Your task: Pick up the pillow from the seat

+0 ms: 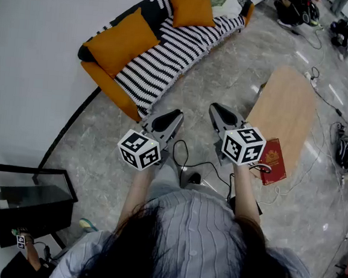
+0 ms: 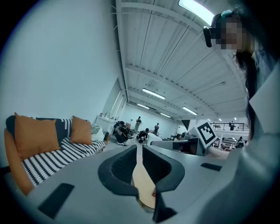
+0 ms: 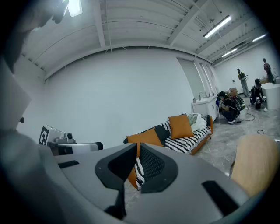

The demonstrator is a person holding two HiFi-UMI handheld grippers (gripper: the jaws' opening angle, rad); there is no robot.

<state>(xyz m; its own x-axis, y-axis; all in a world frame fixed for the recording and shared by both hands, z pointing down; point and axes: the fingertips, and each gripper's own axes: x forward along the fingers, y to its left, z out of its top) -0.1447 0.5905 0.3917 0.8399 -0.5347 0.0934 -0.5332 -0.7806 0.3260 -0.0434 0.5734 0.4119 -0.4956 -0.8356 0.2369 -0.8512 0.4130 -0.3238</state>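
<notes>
Left gripper (image 1: 175,115), right gripper (image 1: 217,111): jaws pressed together, nothing between. Orange pillow (image 1: 123,40) on striped sofa (image 1: 169,50) seat, ahead-left of jaws, well apart. Second pillow (image 1: 190,3) cut off at frame top.

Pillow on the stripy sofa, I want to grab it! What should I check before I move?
1. Pillow on the seat: ok, the nearer orange pillow sits on the striped sofa.
2. Left gripper ready to grab: not ok, its fingers are shut with nothing between them.
3. Right gripper ready to grab: not ok, it is shut too, and empty.
4. Near enough: not ok, both grippers hang over the floor, apart from the sofa.
5. Feet safe: not ok, a black cable lies on the floor below the grippers.
</notes>
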